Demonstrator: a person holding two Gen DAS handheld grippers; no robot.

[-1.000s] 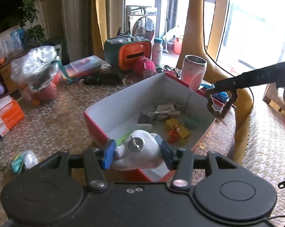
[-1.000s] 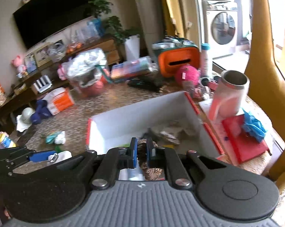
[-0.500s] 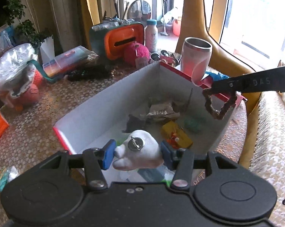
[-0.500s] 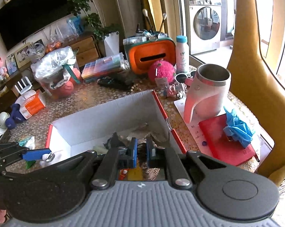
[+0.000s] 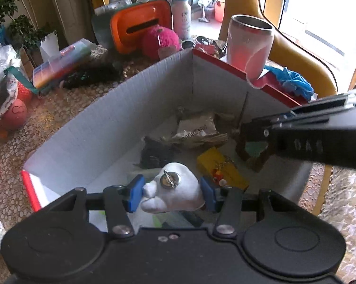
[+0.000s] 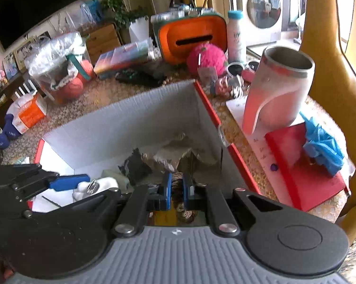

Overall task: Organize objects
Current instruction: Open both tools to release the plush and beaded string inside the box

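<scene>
**White toy and brown ring over the box**

White toy (image 5: 175, 189) clamped between left gripper (image 5: 171, 193) fingers; brown ring (image 6: 181, 189) pinched in nearly closed right gripper (image 6: 176, 189). Both held low inside the box (image 5: 121, 123), above sorted clutter, presumably for release there. Cup (image 6: 277, 94) left standing on the counter (image 6: 100, 90).

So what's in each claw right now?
Left claw: closed on the white plush toy.
Right claw: closed on the brown beaded loop.
</scene>
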